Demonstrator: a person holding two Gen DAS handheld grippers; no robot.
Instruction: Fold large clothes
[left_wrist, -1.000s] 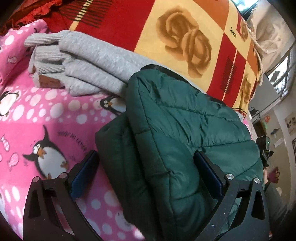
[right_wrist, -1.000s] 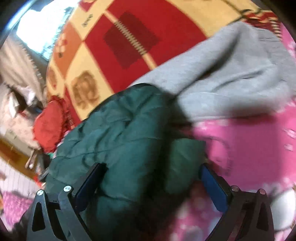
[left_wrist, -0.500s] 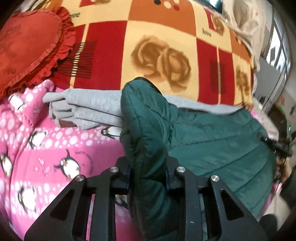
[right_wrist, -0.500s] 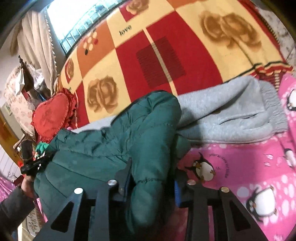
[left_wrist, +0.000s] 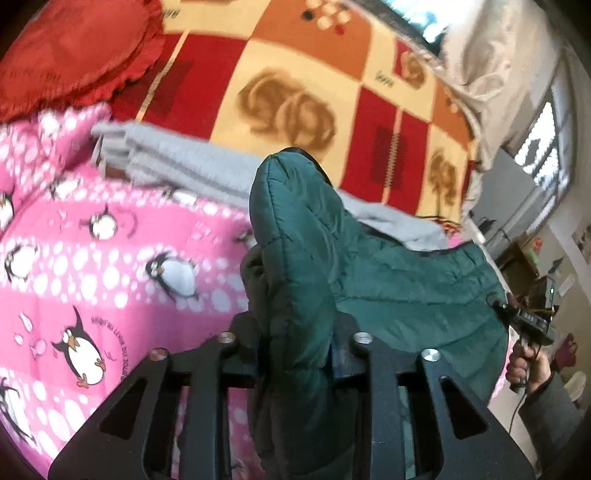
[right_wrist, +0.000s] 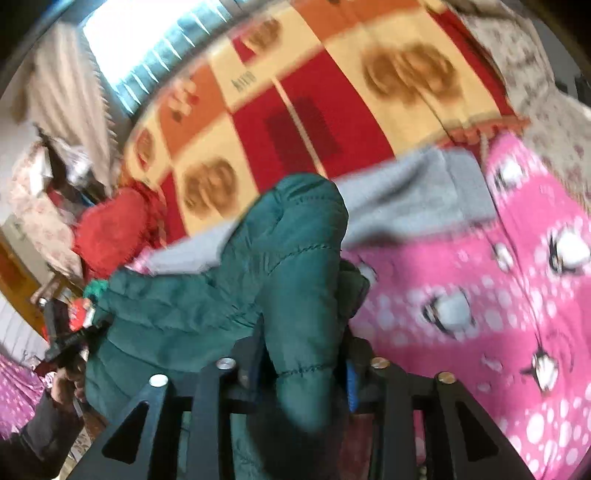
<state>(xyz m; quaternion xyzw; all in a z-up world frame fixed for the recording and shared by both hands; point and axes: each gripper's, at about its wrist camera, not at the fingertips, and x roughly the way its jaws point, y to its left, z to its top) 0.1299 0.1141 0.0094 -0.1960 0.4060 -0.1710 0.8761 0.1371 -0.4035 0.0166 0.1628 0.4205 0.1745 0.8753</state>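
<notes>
A dark green quilted jacket (left_wrist: 399, 291) hangs between my two grippers above the pink penguin blanket (left_wrist: 92, 266). My left gripper (left_wrist: 295, 343) is shut on one thick edge of the jacket, which bulges up between its jaws. My right gripper (right_wrist: 303, 362) is shut on the other edge of the jacket (right_wrist: 192, 306) in the same way. The right wrist view is blurred. The fingertips of both grippers are hidden in the padding.
A folded grey garment (left_wrist: 177, 162) lies on the blanket behind the jacket, also in the right wrist view (right_wrist: 413, 192). A red and yellow rose-patterned blanket (left_wrist: 303, 96) lies beyond it. A red heart cushion (left_wrist: 70, 51) sits at the far left.
Both grippers went from open around the jacket's edges to shut on them. They have lifted the jacket, and it now stretches between them above the blanket.
</notes>
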